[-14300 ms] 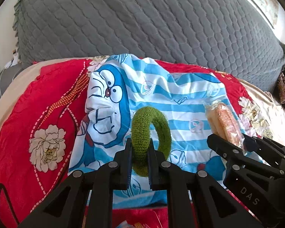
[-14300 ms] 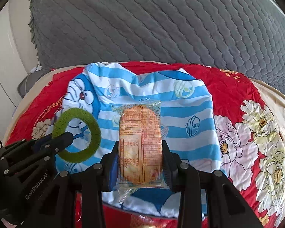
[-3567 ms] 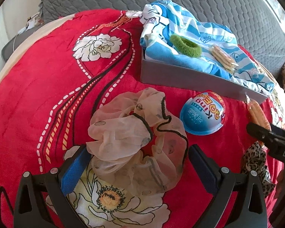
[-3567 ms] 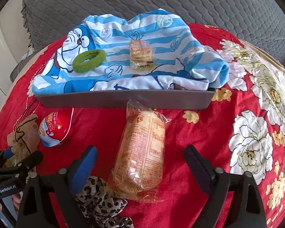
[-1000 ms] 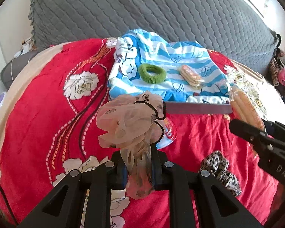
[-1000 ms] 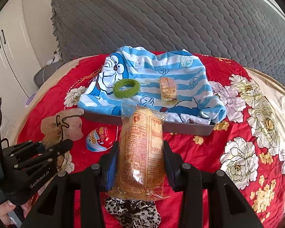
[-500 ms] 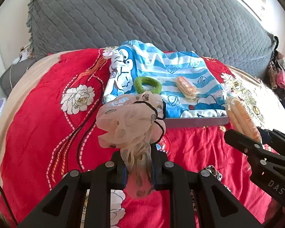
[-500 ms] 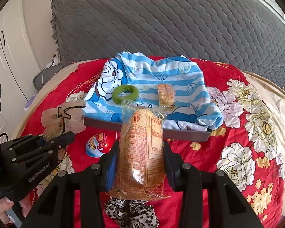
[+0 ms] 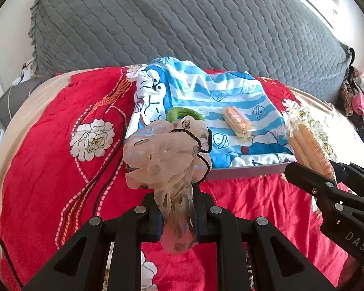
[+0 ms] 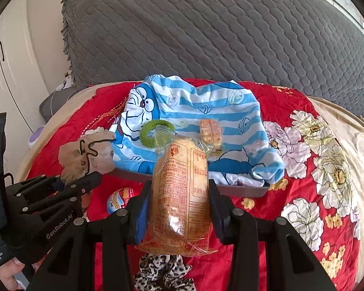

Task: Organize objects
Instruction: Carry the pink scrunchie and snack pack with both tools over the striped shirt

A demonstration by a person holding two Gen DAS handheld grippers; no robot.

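While the left claw [image 9: 176,214], marked "GenRobot.AI" on its side, pinches a sheer beige scrunchie [image 9: 166,150] above the red floral bedspread [image 9: 48,145], the right claw [image 10: 179,208], lettered "DAS", clamps a clear-wrapped snack pack [image 10: 180,194] with small orange print too fine to read. Beyond them a grey tray [image 10: 240,190] lined with Doraemon cloth [image 10: 206,104] holds a green scrunchie [image 10: 155,132].

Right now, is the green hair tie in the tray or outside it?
In: the green hair tie lies on the striped cloth inside the tray.

Your right tongs [image 10: 179,208] clamp a snack packet [image 10: 180,194]; left tongs [image 10: 77,181] grip a sheer scrunchie [image 10: 87,155] beside the tray [image 10: 242,189].
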